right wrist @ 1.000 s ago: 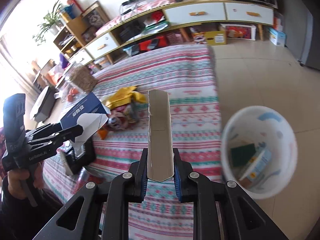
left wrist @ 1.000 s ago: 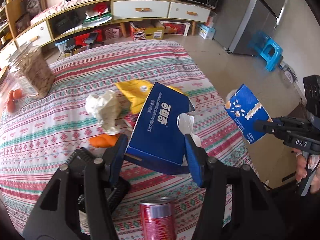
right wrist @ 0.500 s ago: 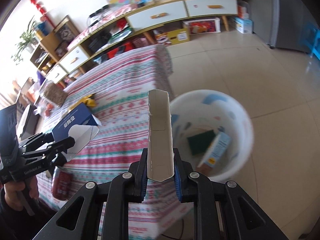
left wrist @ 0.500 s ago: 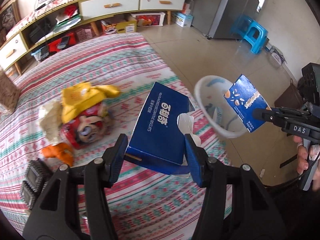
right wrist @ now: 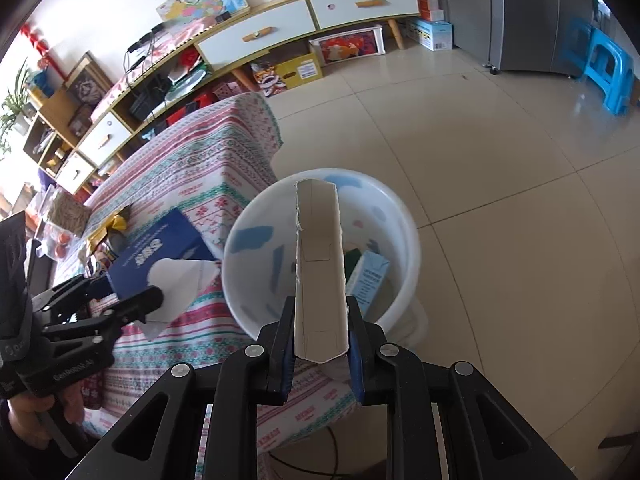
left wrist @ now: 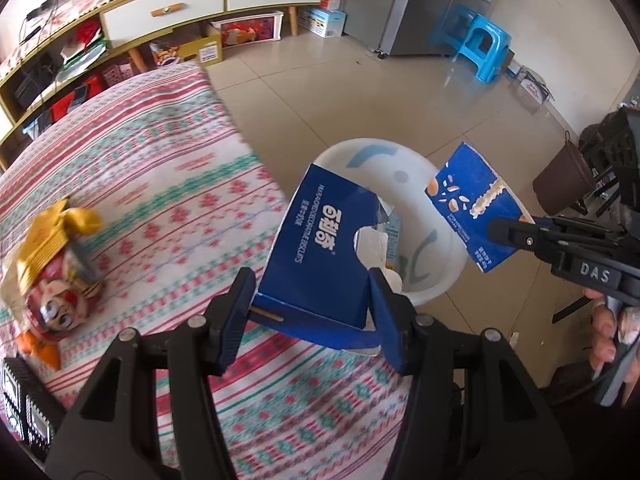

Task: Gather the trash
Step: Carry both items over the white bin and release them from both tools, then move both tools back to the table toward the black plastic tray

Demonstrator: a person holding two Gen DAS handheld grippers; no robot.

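Both claws loaded: left claw [left wrist: 312, 300] clamps the blue biscuit box [left wrist: 320, 240] at the counter [left wrist: 160, 184] edge, right claw [right wrist: 318, 344] pinches the flattened blue carton [right wrist: 318, 264] edge-on over the white bin [right wrist: 404, 216] beside that edge, presumably staged for dropping.

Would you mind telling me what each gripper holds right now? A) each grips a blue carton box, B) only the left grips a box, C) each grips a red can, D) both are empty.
A: the left gripper clamps the blue biscuit box, and the right gripper clamps the smaller blue carton, both by the white bin.
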